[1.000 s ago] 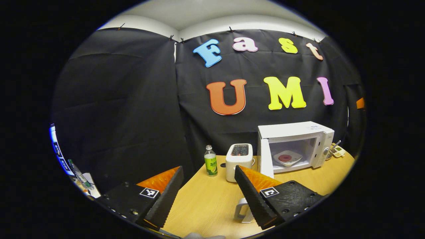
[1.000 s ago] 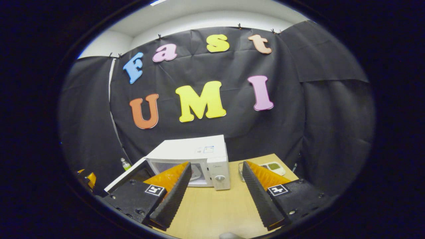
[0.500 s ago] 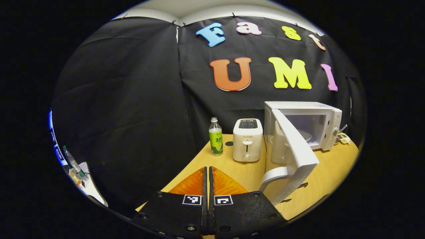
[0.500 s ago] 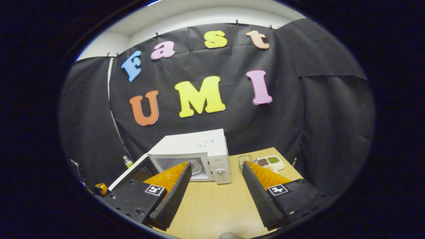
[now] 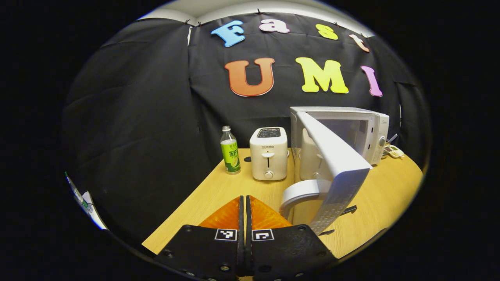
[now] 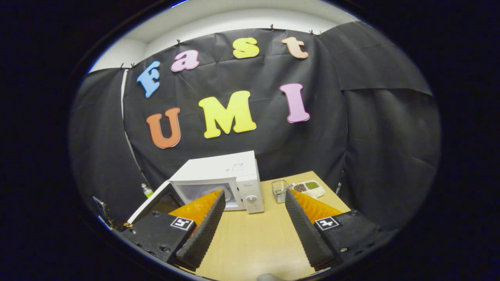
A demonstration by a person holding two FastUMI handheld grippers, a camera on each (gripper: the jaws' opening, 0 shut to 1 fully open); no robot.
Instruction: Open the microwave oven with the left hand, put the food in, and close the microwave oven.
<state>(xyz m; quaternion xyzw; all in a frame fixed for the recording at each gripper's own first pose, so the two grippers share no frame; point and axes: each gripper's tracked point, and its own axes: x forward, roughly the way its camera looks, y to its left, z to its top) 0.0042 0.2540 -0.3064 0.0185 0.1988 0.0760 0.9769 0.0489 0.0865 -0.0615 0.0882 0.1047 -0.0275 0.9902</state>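
At the bottom centre of the left gripper view, our left gripper (image 5: 244,218) has its jaws pressed together on nothing. Just right of it hangs the handle (image 5: 302,192) of the microwave door (image 5: 334,164), swung partway toward closed. The microwave (image 5: 365,127) sits at centre right. We judge the food is already inside, though the door hides the cavity, so only the final push is left. The toaster (image 5: 268,158) and bottle (image 5: 230,150) stand left of the door's swing, apart from it. At the bottom of the right gripper view, our right gripper (image 6: 254,230) is wide open over bare table (image 6: 254,242), well clear of the door.
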